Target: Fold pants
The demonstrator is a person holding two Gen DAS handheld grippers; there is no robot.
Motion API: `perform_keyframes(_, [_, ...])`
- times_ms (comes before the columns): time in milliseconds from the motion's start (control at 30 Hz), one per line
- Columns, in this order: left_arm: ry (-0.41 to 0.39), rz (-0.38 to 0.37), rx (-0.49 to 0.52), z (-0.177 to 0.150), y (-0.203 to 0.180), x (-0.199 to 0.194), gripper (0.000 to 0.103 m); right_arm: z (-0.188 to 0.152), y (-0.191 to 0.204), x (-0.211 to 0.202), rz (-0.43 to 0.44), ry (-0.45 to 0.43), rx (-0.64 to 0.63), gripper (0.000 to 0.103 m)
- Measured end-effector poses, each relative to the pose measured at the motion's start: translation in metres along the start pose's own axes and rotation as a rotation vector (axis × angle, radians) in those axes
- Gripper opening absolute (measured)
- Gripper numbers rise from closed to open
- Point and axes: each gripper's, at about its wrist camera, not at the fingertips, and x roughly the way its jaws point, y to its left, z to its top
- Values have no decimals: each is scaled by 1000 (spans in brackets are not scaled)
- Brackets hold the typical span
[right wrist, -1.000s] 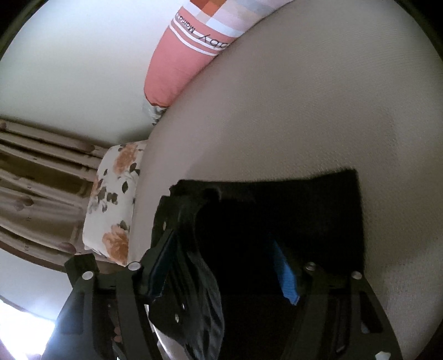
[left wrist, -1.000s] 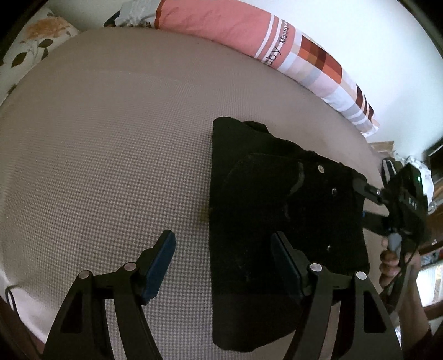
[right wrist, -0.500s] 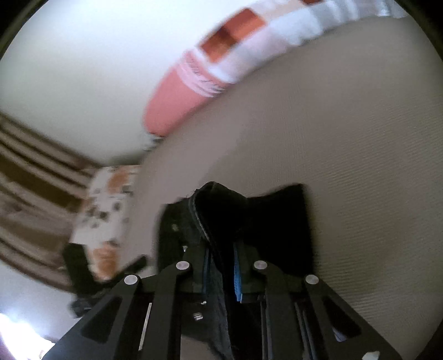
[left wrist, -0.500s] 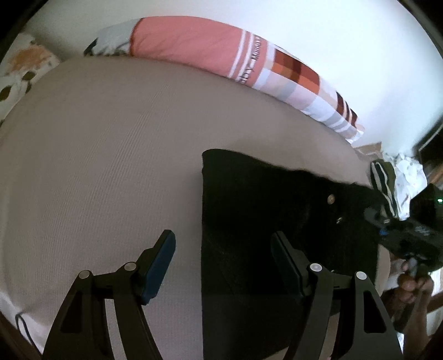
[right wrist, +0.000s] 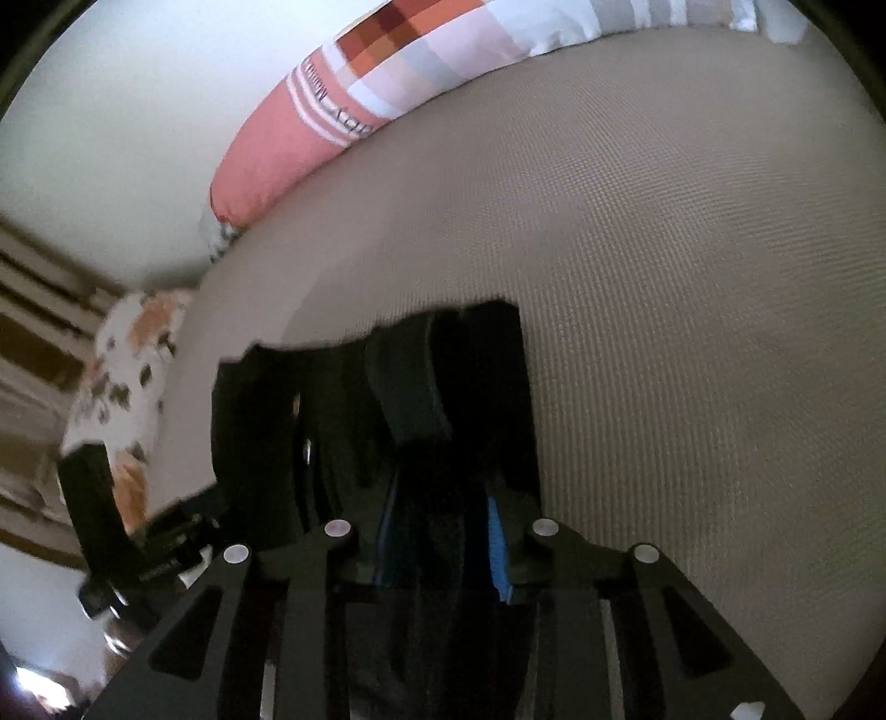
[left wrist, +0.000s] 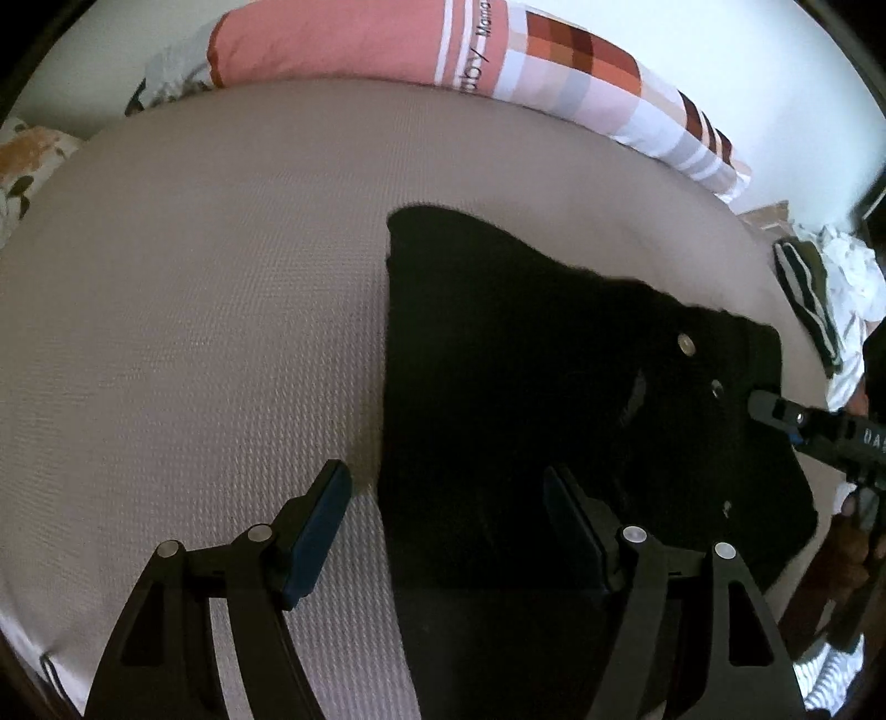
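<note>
1. left gripper hangs over the near edge of the pants with its jaws spread wide; one blue-padded finger is above the bare bed, the other above the dark cloth, and neither is seen gripping it.
2. right gripper has its jaws drawn close together, pinching a bunched fold of the pants between the blue pads.
3. the pants are black and lie on the beige, woven-textured bed cover as a roughly rectangular folded shape, with a straight left edge and a slanting far edge.
4. the left wrist view shows two metal studs near the waist end and the right gripper's fingers reaching the cloth at that end; it also shows a heap of striped and white clothes at the far right of the bed.
5. the right wrist view shows a thick band of cloth standing up from the grip, detail that is lost in the other view's flat blackness, and a floral pillow at the left.
6. both views show a long pink and checked bolster along the wall.
</note>
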Motion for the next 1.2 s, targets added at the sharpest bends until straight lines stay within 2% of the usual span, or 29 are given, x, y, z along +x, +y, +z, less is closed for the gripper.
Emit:
perform_keyframes(100, [5, -6, 15, -11, -3, -6, 73, -18, 8, -7, -41, 25, -38, 29])
perform_keyframes(433, [34, -45, -14, -36, -6, -20, 73, -59, 9, -29, -55, 30, -5, 30])
perform_keyframes(533, [35, -45, 17, -45, -11, -23, 73, -67, 7, -31, -76, 29, -29, 30])
perform_keyframes(633, [-1, -21, 58, -50, -17, -23, 74, -69, -5, -28, -27, 23, 34, 30])
perform_keyframes(700, [-1, -16, 63, -48, -18, -22, 74, -69, -7, -27, -25, 20, 39, 31])
perform_keyframes(833, [-3, -15, 67, -46, -19, -20, 75, -69, -10, -26, -27, 17, 55, 39])
perform_keyframes(933, [-3, -8, 59, -45, -20, -19, 75, -69, -11, -26, -22, 15, 67, 41])
perform_keyframes(1033, [1, 2, 49, -44, -22, -18, 76, -69, -7, -27, -51, 10, 41, 46])
perform_keyframes(1200, [10, 25, 34, -42, -25, -17, 78, -67, -2, -28, -78, 9, 6, 48])
